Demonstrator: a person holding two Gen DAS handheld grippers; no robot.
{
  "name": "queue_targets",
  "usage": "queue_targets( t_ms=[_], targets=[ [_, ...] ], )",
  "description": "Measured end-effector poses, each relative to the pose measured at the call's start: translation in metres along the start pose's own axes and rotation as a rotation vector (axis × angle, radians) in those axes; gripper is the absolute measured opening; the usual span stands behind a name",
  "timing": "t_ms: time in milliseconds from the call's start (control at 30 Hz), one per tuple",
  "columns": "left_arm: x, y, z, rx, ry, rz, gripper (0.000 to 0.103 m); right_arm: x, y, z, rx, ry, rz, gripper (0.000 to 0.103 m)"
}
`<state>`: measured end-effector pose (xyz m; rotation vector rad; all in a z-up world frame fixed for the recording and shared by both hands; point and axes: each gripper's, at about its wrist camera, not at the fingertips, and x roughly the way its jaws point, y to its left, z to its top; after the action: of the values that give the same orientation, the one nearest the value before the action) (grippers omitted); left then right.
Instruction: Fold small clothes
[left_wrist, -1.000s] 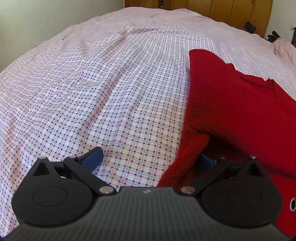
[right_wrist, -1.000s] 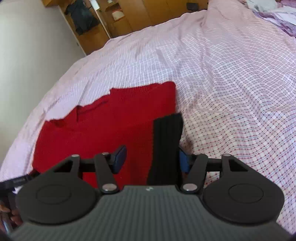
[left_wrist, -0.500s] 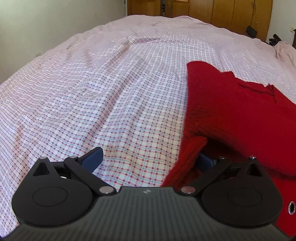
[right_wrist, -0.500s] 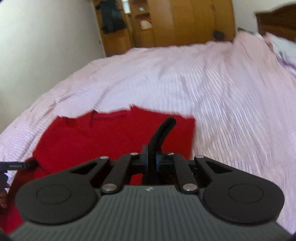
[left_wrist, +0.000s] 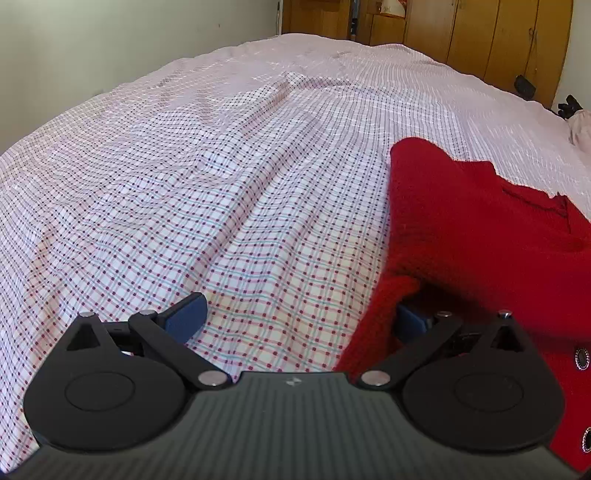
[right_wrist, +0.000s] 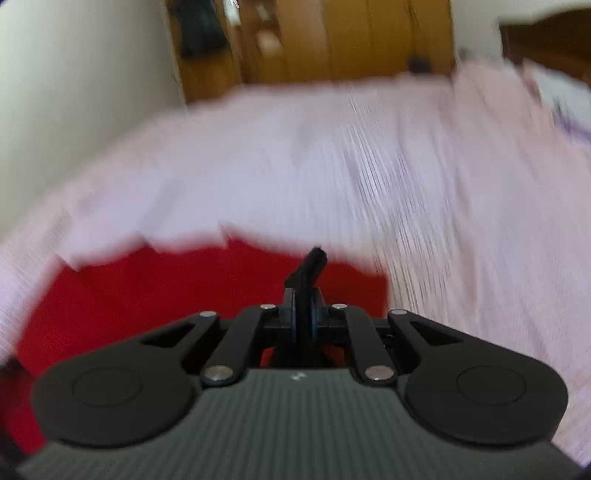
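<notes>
Showing the bed from two wrist cameras: in the left wrist view the left gripper (left_wrist: 299, 319) fills the lower frame with its jaws spread wide, one blue pad (left_wrist: 186, 317) bare over the sheet at lower left, the other mostly tucked under a lifted edge of the red knitted sweater (left_wrist: 480, 240). Nothing is pinched between them. That sweater lies spread on the pink-and-white checked bedsheet (left_wrist: 229, 192), occupying the right half of the frame, with its neckline toward the upper right and two metal eyelets near the lower right edge. Wooden wardrobe doors (left_wrist: 480, 33) cross the top of the frame, beside a pale wall (left_wrist: 110, 40) at upper left. In the right wrist view, which is blurred by motion, the right gripper (right_wrist: 304, 314) sits at lower centre with its jaws pressed together on a narrow strip of black ribbed fabric (right_wrist: 310, 269); the strip rises from between the pads and curls toward the upper right. Behind it the red sweater (right_wrist: 166, 291) covers the lower left and centre of the frame, flat on the bedsheet (right_wrist: 406, 177). Whether the black strip belongs to the sweater cannot be told.
</notes>
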<state>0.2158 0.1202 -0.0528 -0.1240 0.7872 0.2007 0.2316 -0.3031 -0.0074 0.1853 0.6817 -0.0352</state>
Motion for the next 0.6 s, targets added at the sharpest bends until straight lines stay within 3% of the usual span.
queue_targets(
  t_ms=[33,100,333,600],
  targets=[
    [0.000,0.000,0.000,-0.002,0.003,-0.001,0.103,0.012,-0.009,-0.011,0.024,0.035,-0.008,0.011],
    [-0.001,-0.002,-0.001,-0.002,0.011,-0.004,0.103,0.017,-0.021,-0.024,0.084,0.005,0.033,0.011],
    [-0.019,0.002,-0.001,0.006,0.027,-0.016,0.103,0.009,-0.018,-0.019,0.096,0.021,0.038,0.012],
    [-0.060,0.011,0.011,0.040,-0.040,-0.056,0.103,0.005,-0.024,-0.023,0.149,0.015,0.046,0.012]
  ],
)
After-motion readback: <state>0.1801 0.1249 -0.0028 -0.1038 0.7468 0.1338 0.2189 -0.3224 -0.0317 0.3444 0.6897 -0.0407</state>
